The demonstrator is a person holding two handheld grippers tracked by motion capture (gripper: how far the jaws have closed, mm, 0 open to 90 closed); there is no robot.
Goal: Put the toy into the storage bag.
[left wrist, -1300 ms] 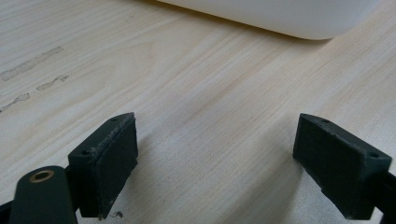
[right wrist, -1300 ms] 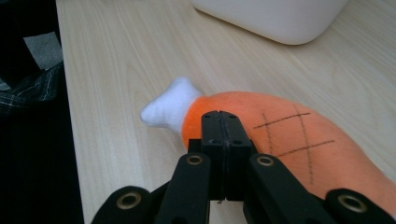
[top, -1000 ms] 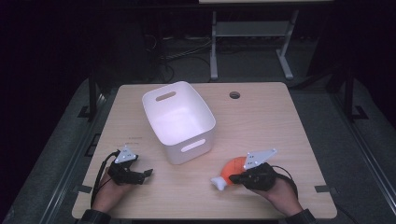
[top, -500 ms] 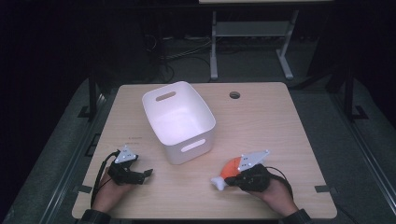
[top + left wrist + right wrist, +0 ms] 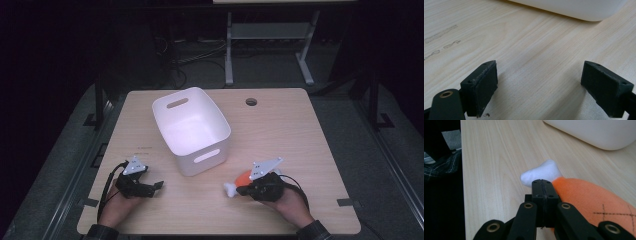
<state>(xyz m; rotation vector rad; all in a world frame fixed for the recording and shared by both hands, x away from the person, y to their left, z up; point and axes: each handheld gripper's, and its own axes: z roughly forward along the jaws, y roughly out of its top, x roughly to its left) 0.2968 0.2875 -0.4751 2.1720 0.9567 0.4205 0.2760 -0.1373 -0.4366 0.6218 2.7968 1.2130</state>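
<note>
An orange plush drumstick [image 5: 243, 177] with a white bone end [image 5: 541, 171] lies on the wooden table [image 5: 280, 130], front right of centre. My right gripper [image 5: 240, 190] rests against its left side. In the right gripper view the jaws [image 5: 541, 183] are pressed flat together, with the orange body [image 5: 586, 195] alongside them and nothing visible between them. My left gripper [image 5: 157, 185] sits low at the front left. Its pads [image 5: 481, 87] stand wide apart over bare wood, and my left gripper [image 5: 539, 82] holds nothing.
A white plastic bin [image 5: 200, 161] with cut-out handles stands empty in the middle of the table, between and beyond both hands. Its wall also rises in the left gripper view [image 5: 574, 7] and the right gripper view [image 5: 594, 132]. A cable hole [image 5: 251, 102] lies at the back.
My right gripper has slid a little to the left along the drumstick, which stays about where it was. The left gripper has not moved.
</note>
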